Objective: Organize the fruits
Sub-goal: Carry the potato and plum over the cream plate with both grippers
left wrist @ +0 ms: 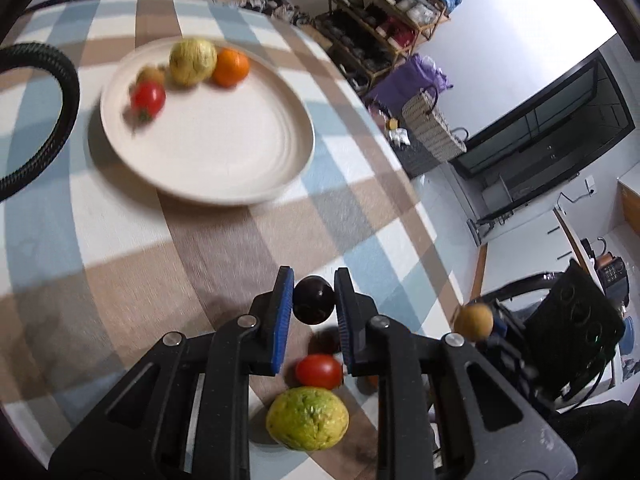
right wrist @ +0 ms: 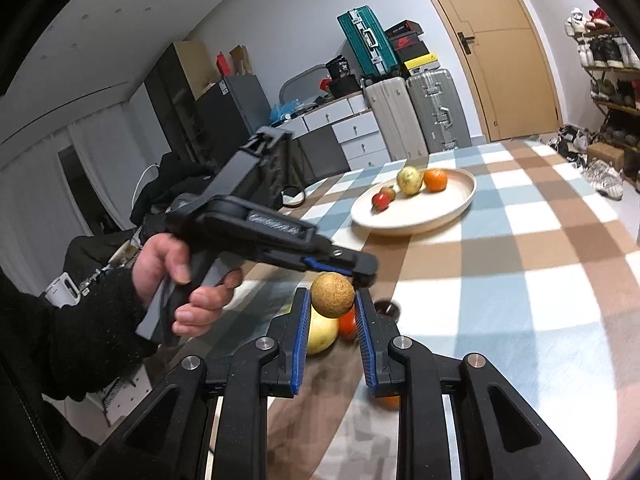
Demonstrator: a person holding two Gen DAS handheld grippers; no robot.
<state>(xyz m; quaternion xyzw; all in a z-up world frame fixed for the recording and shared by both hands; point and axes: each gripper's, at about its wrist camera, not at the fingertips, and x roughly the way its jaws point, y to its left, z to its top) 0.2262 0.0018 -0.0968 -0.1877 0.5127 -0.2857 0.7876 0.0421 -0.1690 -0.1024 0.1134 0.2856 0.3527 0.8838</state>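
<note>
Left-wrist view, read from left to right: the round cream ceramic plate [left wrist: 208,128] sits in the upper left of the frame on the table with its blue, brown and white checked cloth [left wrist: 120,264]. On the plate's far left part lie a red tomato [left wrist: 148,98], a yellow-green round fruit [left wrist: 193,62] and an orange mandarin [left wrist: 230,67]. Lower centre, the left tongs [left wrist: 313,300] are closed on a dark purple round fruit [left wrist: 314,300], pinched between the blue pads. Below them a second red tomato [left wrist: 319,371] and a knobbly yellow-green citrus [left wrist: 307,418] lie on the cloth.

Right-wrist view: at left a hand in a black sleeve [right wrist: 180,280] holds the other tool. At lower centre the right tongs [right wrist: 332,308] are closed on a tan, rough-skinned round fruit [right wrist: 332,295]. The plate [right wrist: 460,204] lies in the upper right of centre.

So the move ahead turns on one relation — from both tongs the plate lies forward and upward in the frame, well apart, with bare cloth between. In the left view it lies up and to the left; in the right view, up and slightly right. The plate's open area is its near right side — likely the easiest spot to set both fruits. Neither fruit has a long axis to mind.
</note>
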